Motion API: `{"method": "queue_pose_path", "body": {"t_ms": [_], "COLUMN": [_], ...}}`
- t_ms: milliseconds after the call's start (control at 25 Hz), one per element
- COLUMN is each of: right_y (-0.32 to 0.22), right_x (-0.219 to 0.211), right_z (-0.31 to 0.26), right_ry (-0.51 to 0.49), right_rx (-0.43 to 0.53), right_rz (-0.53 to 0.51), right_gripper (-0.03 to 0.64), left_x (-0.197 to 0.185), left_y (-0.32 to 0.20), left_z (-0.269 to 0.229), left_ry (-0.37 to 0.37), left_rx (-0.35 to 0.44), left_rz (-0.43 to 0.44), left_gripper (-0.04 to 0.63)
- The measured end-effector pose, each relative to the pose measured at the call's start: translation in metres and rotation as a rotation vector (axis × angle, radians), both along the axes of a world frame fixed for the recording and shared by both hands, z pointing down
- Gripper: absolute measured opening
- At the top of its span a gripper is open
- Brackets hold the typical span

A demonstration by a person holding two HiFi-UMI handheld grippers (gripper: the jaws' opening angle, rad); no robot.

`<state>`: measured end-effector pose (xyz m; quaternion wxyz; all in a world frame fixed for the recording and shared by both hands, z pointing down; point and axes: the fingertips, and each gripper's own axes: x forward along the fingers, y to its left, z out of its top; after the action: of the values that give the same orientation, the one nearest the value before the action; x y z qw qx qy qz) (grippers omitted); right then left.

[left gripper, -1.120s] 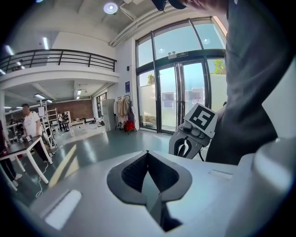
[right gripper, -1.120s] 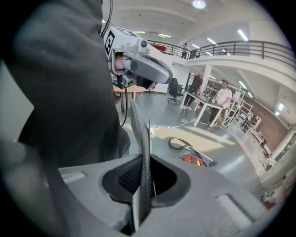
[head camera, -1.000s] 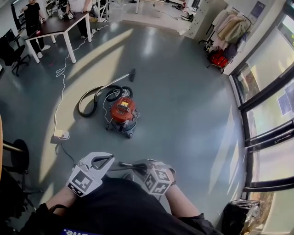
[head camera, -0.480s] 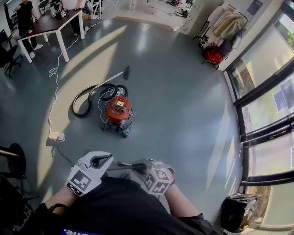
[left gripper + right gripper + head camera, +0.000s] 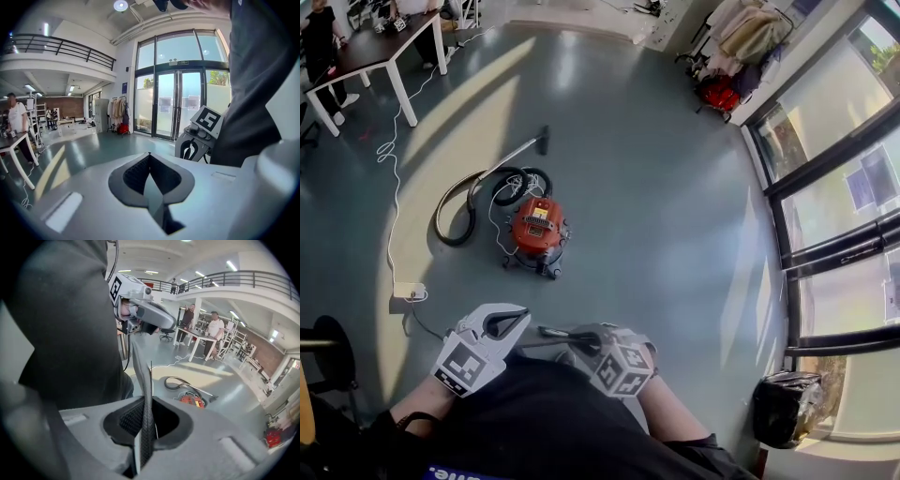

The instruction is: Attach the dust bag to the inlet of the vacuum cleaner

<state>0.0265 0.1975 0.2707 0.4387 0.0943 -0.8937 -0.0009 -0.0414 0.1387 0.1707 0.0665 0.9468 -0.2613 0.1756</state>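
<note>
Floor bears vacuum cleaner, whole only overhead; left gripper, right gripper jaws clamp dust bag.

Black top bearing a blue, white-lettered patch.

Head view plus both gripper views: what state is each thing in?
left gripper: shut, nothing between its jaws.
right gripper: shut on the dust bag.
dust bag: flat, pinched edge-on, not attached.
vacuum cleaner: upright on the floor, away from both grippers.
hose: looped on the floor.
</note>
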Motion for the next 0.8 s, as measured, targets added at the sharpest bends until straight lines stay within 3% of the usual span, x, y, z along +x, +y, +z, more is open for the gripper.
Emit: {"method": "queue_pose_path", "body": {"t_ms": [560,800], "right_y": [-0.061,-0.071], "right_x": [-0.059,-0.070], "right_z": [-0.006,0.000], "right_ry": [0.046,0.033], "right_rx": [-0.014,-0.017], "right_rz": [0.083,0.087], "right_gripper": [0.017,0.017], "left_x": [-0.072,-0.081], "left_y": [-0.080,-0.101], "left_z": [0.009,0.021], "left_ry": [0.049,0.028], "left_rx": [-0.040,-0.044], "left_rz": [0.081,0.068], "left_gripper": [0.012,0.012]}}
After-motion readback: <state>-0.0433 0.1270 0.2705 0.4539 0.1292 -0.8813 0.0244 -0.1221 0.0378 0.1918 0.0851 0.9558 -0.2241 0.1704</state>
